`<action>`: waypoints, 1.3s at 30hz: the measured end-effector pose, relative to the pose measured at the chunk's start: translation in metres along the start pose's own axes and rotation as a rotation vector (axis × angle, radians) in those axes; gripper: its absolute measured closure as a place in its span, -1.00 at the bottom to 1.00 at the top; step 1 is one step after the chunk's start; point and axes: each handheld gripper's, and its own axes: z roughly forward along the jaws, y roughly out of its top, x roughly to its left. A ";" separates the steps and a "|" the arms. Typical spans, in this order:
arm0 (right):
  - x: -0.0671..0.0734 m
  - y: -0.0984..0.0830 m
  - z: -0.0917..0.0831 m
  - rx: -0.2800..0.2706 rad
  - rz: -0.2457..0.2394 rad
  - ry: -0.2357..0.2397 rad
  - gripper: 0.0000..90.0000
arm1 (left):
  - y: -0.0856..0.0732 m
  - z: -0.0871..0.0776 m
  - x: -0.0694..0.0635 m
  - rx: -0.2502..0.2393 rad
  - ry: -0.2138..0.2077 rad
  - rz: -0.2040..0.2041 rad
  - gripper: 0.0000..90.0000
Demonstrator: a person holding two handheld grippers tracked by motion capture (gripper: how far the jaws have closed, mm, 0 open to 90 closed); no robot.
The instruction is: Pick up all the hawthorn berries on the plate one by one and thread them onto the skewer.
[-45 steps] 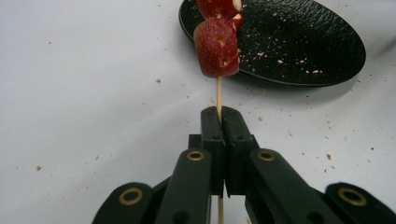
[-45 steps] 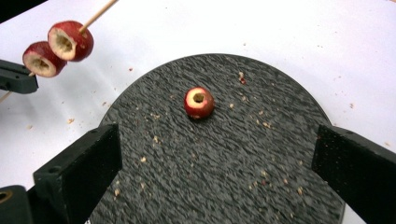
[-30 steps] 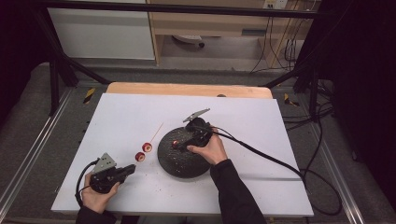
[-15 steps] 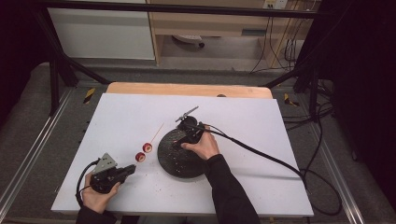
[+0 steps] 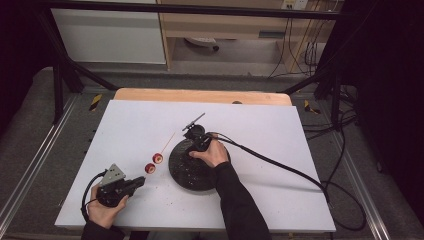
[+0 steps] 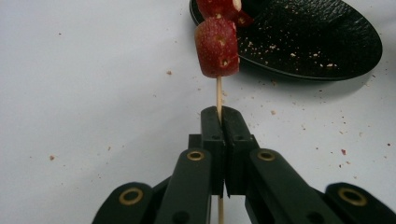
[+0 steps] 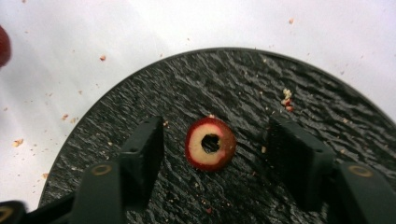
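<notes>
On the left, my left gripper [image 5: 136,182] rests low on the white surface [image 5: 280,140], near its front edge, with my hand wrapped round its body. Its jaws are clamped fully together on a thin wooden skewer [image 6: 218,95], which runs out between them and away across the surface. In the left gripper view, a red fruit piece [image 6: 216,46] is threaded on the stick a little beyond the jaw tips, and a second red piece [image 6: 223,9] sits just past it at the top edge. From the high view these two pieces show as small red rounds between my left gripper and the black plate [image 5: 180,175], with the bare tip of the stick pointing up and away to the right.

Moving right, the black plate lies near the middle of the surface, its rough face scattered with crumbs. My right gripper [image 5: 192,146] hangs over the plate's far part, pointing down. Its jaws have just been closing and now stand partly open, one on each side of a red fruit ring [image 7: 210,143] with a pale centre and a hole through it. The ring lies flat on the plate, and neither jaw touches it. My right gripper's black cable [image 5: 280,167] trails off to the right across the surface.
</notes>
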 end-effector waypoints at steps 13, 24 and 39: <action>-0.003 0.000 0.006 0.024 0.020 0.023 0.31 | 0.000 0.000 0.000 0.000 0.000 -0.002 0.96; -0.004 0.001 0.002 0.025 0.041 0.024 0.38 | 0.000 0.000 0.000 -0.002 0.000 0.000 0.96; 0.001 -0.012 -0.034 -0.060 0.098 0.035 0.39 | 0.001 0.001 -0.007 -0.003 -0.006 0.015 0.96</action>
